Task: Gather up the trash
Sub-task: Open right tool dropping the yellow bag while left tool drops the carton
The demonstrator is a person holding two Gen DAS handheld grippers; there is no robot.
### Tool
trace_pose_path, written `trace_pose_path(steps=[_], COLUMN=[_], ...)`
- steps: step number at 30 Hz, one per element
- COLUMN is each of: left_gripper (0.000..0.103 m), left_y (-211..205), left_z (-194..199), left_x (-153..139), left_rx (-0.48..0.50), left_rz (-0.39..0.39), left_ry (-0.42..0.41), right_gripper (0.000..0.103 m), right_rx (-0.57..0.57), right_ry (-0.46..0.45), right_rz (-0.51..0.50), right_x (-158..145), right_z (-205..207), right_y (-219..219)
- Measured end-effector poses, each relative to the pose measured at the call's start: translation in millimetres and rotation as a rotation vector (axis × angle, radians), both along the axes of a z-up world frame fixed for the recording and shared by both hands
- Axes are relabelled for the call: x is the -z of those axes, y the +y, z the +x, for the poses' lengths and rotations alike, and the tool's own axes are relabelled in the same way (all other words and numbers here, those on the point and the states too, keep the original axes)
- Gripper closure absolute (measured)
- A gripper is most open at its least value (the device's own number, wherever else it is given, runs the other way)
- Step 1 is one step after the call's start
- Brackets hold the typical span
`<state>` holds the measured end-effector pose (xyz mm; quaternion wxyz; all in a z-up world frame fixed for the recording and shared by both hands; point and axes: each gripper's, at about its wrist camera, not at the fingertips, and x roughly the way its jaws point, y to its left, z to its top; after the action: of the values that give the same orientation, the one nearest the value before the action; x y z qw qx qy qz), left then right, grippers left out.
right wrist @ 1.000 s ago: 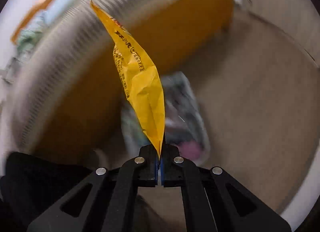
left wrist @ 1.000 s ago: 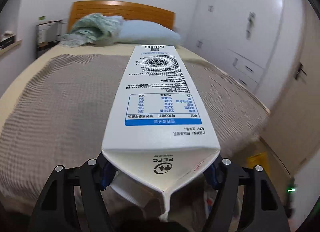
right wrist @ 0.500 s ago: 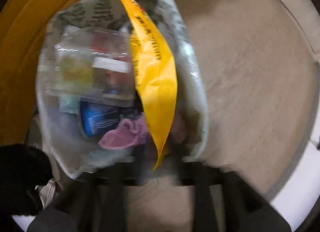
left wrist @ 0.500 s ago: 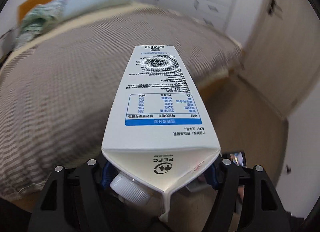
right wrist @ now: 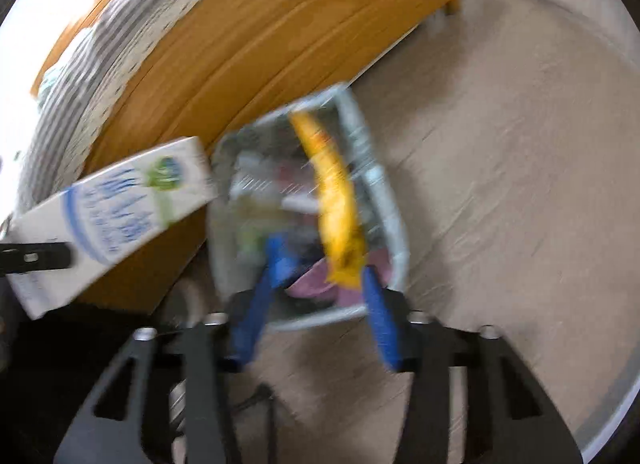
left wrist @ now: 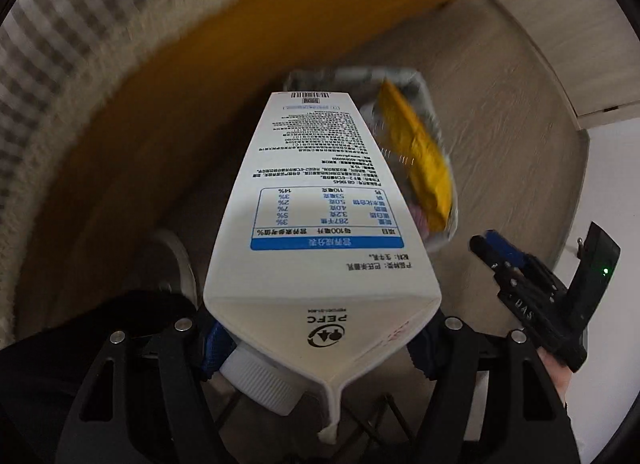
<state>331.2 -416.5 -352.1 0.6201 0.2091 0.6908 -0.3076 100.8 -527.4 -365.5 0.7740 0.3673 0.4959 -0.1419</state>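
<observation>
My left gripper [left wrist: 322,344] is shut on the gabled top of a white and blue milk carton [left wrist: 320,184], its white cap by the left finger. The carton points down at the floor, its far end over the near left rim of the trash bin [left wrist: 424,84]. In the right wrist view the carton [right wrist: 116,216] comes in from the left beside the bin [right wrist: 396,232]. My right gripper [right wrist: 322,260] hangs over the bin with its jaws apart and closing. The yellow wrapper [right wrist: 336,200] stands loose in the bin, its lower end showing between the blue fingers [right wrist: 272,284], which do not press it.
The bin sits on the beige floor against the bed's orange wooden side board [right wrist: 280,44], with a striped blanket [left wrist: 60,44] above. It holds several other pieces of trash. A shoe [left wrist: 176,256] and a dark trouser leg are close at the left. Cupboard doors [left wrist: 580,44] stand right.
My left gripper has swung down from above the bed to the floor with the carton. My right gripper has let go of the yellow wrapper, which now stands in the bin.
</observation>
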Motion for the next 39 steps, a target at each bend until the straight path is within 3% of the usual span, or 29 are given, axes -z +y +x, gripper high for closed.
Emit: trace_pose_path(steps=[1, 2, 5, 8, 10, 12, 15, 16, 20, 24, 29, 35, 36, 39], left_gripper=[0.034, 0.034, 0.034, 0.034, 0.034, 0.034, 0.033, 0.033, 0.033, 0.033, 0.033, 0.032, 0.032, 0.032], left_y=[2.5, 1.4, -3.8, -10.0, -14.2, -16.6, -21.7, -23.2, -31.6, -63.0, -100.0, -104.4, -100.1, -86.3], left_z=[1.6, 3.8, 4.8, -0.8, -5.1, -5.6, -0.2, 0.5, -1.7, 0.5, 23.4, 20.2, 14.3, -22.0], left_x=[4.7, 6.5, 17.6, 21.5, 24.2, 31.4, 36.4, 34.9, 16.6, 45.6, 67.8, 69.7, 77.4, 129.8], left_rx=[-0.008, -0.004, 0.039, 0.079, 0.102, 0.106, 0.065, 0.062, 0.073, 0.102, -0.006, 0.007, 0.011, 0.085], left_rz=[0.017, 0.027, 0.062, 0.072, 0.079, 0.098, 0.126, 0.125, 0.066, 0.164, 0.159, 0.128, 0.147, 0.299], left_ry=[0.004, 0.005, 0.051, 0.066, 0.072, 0.09, 0.13, 0.133, 0.156, 0.143, 0.172, 0.188, 0.18, 0.184], right_gripper=[0.078, 0.081, 0.081, 0.081, 0.081, 0.081, 0.081, 0.081, 0.081, 0.081, 0.081, 0.081, 0.081, 0.081], right_rx=[-0.034, -0.071, -0.123, -0.095, -0.03, 0.07, 0.15, 0.159, 0.168, 0.17, 0.174, 0.149, 0.161, 0.194], right_ry=[-0.005, -0.011, 0.032, 0.097, 0.087, 0.059, 0.039, 0.039, -0.01, -0.063, -0.083, 0.009, 0.025, 0.045], right_rz=[0.044, 0.084, 0.138, 0.163, 0.145, 0.098, 0.001, 0.011, 0.013, -0.003, -0.006, -0.005, 0.02, 0.063], right_x=[6.0, 13.5, 49.0, 85.8, 95.1, 93.0, 82.7, 82.7, 67.1, 43.8, 28.0, 47.0, 57.3, 74.6], right_z=[4.7, 15.3, 52.2, 83.2, 95.7, 98.7, 98.3, 98.8, 91.0, 76.8, 50.0, 17.8, 11.4, 0.8], right_y=[4.1, 11.8, 23.6, 15.5, 0.7, -20.4, -41.1, -47.5, -57.1, -53.5, -39.5, -12.7, -9.6, -5.4])
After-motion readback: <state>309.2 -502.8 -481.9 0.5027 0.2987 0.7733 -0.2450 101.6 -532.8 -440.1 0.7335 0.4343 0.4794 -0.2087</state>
